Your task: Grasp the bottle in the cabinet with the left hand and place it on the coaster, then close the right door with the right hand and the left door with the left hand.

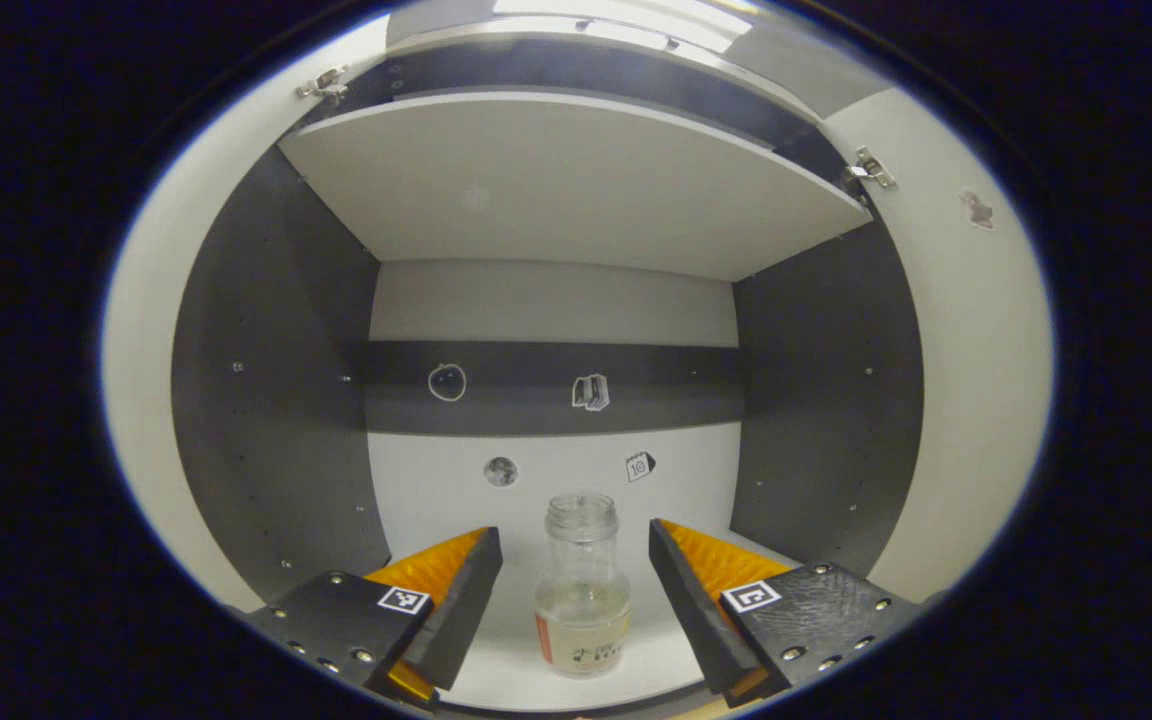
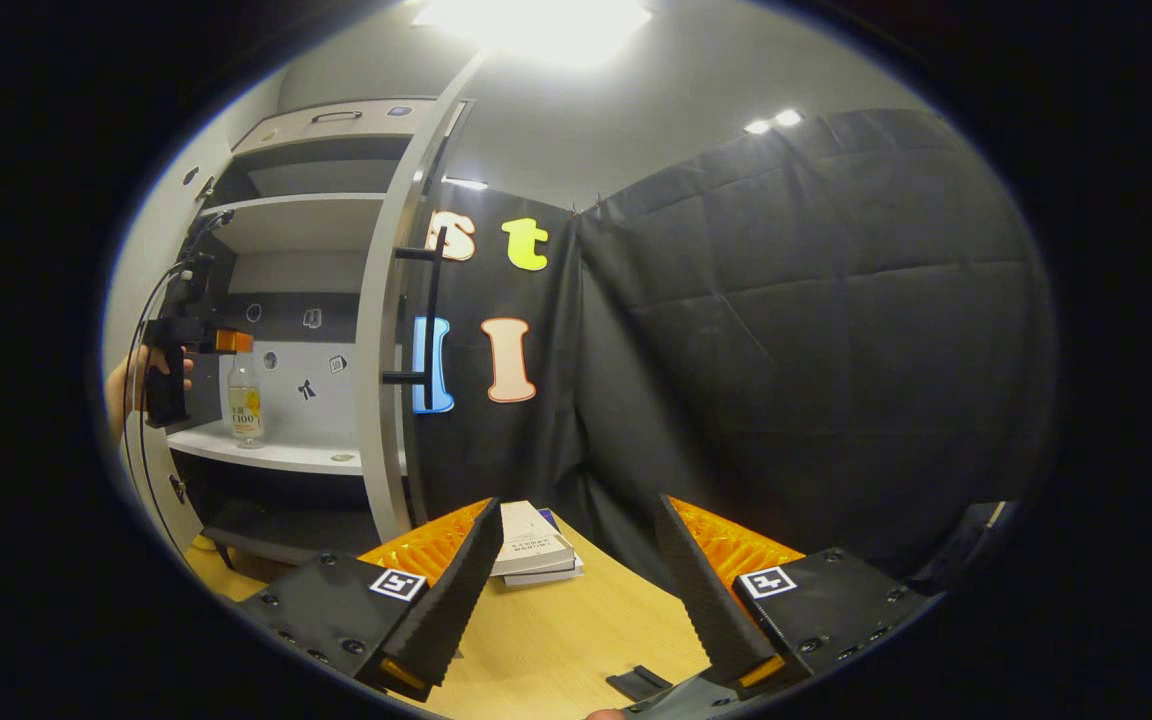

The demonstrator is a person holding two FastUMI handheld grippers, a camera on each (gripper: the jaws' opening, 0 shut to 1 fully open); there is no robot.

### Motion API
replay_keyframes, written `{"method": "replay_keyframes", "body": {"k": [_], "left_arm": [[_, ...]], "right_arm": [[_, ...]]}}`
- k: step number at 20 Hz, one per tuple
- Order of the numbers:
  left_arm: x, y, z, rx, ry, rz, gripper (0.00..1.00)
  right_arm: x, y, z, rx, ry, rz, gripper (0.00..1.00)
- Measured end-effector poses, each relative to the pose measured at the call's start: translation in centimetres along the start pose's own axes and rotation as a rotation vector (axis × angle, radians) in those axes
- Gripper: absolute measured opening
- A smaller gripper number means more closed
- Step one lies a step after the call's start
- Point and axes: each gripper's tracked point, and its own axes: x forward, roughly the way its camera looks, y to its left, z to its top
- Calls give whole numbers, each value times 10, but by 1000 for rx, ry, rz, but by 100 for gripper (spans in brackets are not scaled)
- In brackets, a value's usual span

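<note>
Clear glass bottle [image 1: 582,600], uncapped and holding a shallow layer of pale liquid, standing upright on the white cabinet shelf [image 1: 436,500]. In the left gripper view it lies directly ahead of the left claw [image 1: 576,590], centred in the gap between the two fingers [image 1: 461,600]; the jaws are spread wide and neither finger touches the glass. The bottle's long axis is vertical, at right angles to the claw's line of approach, so a straight advance followed by closure on the body below the neck appears to be what the grasp calls for. Small stickers [image 1: 591,392] mark the cabinet's back wall, and an upper shelf [image 1: 556,180] spans the compartment overhead.

In the right gripper view the same bottle [image 2: 245,405] appears far off to the left, with a hand [image 2: 131,385] holding the left claw [image 2: 221,342] just beside it. The right claw [image 2: 576,590] is likewise open and holds nothing; it hovers over the wooden surface [image 2: 556,640], well apart from the cabinet, so the left hand is much the nearer. The right door [image 2: 381,330] stands open, its bar handle [image 2: 431,310] facing the room. A stack of books [image 2: 531,552] lies on the surface ahead, a dark flat object [image 2: 641,682] nearer the claw. Black cloth [image 2: 786,330] walls the booth under ceiling lights [image 2: 536,20]. The grasp is not yet made.
</note>
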Motion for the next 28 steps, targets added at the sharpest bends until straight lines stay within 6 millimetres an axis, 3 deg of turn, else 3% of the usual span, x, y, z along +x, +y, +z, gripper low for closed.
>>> {"method": "replay_keyframes", "body": {"k": [4,5,7,9,10,11,13,14,15,20,22,27,28], "left_arm": [[19,0,-10,9,27,-14,90],[23,-1,-13,11,37,-15,91],[28,-4,-16,7,45,-29,89],[29,-4,-19,-6,47,-41,63],[29,-3,-20,-2,49,-38,64],[32,-1,-17,-4,45,-25,58],[23,-1,-16,-10,47,-29,45],[20,-1,-11,-20,36,-32,43],[15,-1,-8,-25,29,-40,44],[-14,-3,8,-9,8,-26,44],[-28,-4,8,-6,9,-23,44],[-64,-9,5,5,18,-7,44],[-71,-10,5,4,18,-5,44]], "right_arm": [[-2,2,-2,-17,3,-16,93],[-2,2,-3,-18,2,-18,98],[-3,2,-2,-19,-1,-18,98],[-4,3,-2,-23,1,-14,98],[-5,4,-1,-24,-1,-11,98],[-5,4,0,-25,-5,-8,98],[-6,5,1,-24,-9,2,98],[-7,6,2,-22,-8,10,93],[-8,5,2,-20,-9,19,98],[-15,7,7,-18,-23,70,93],[-16,7,7,-25,-21,92,98],[-22,0,6,-16,-15,149,93],[-23,-1,6,-16,-13,161,98]]}}
